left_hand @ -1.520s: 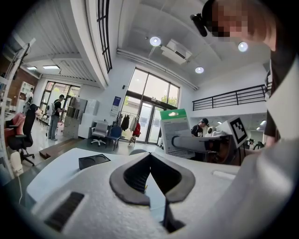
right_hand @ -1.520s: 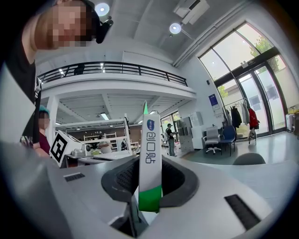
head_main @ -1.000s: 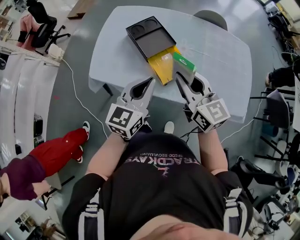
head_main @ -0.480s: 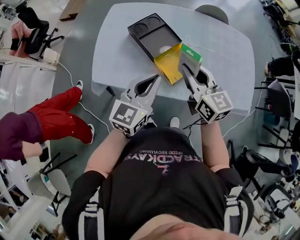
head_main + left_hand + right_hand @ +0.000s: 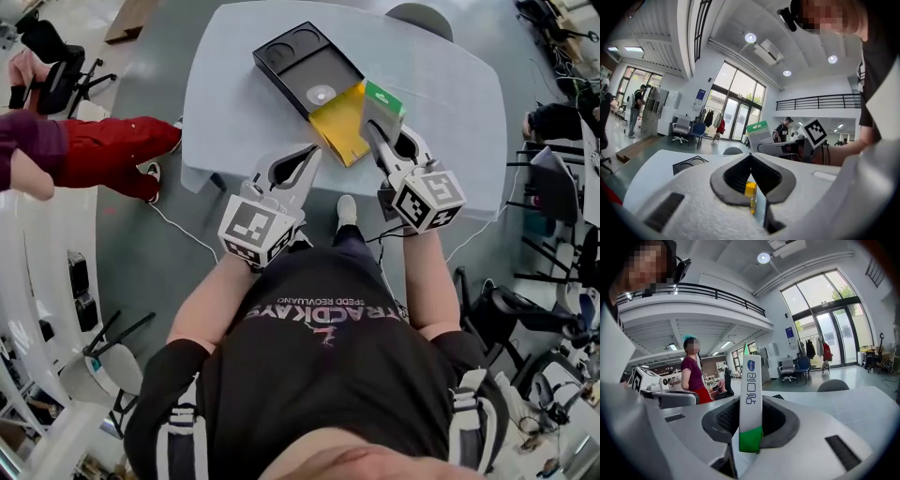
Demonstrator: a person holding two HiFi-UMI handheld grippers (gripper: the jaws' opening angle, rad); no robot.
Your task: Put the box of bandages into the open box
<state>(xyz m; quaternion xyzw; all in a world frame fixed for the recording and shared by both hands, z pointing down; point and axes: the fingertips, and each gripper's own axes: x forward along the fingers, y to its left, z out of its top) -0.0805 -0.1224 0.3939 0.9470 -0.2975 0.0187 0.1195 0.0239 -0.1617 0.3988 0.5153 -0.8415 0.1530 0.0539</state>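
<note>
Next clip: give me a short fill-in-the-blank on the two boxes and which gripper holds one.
The bandage box is white and ___.
It is clamped between the jaws of the ___ gripper.
The open box on the table is black with a ___ flap.
Missing words: green; right; yellow.

I read bare surface left and right of the open box; its yellow flap lies across the near approach, ahead of the left tool.
</note>
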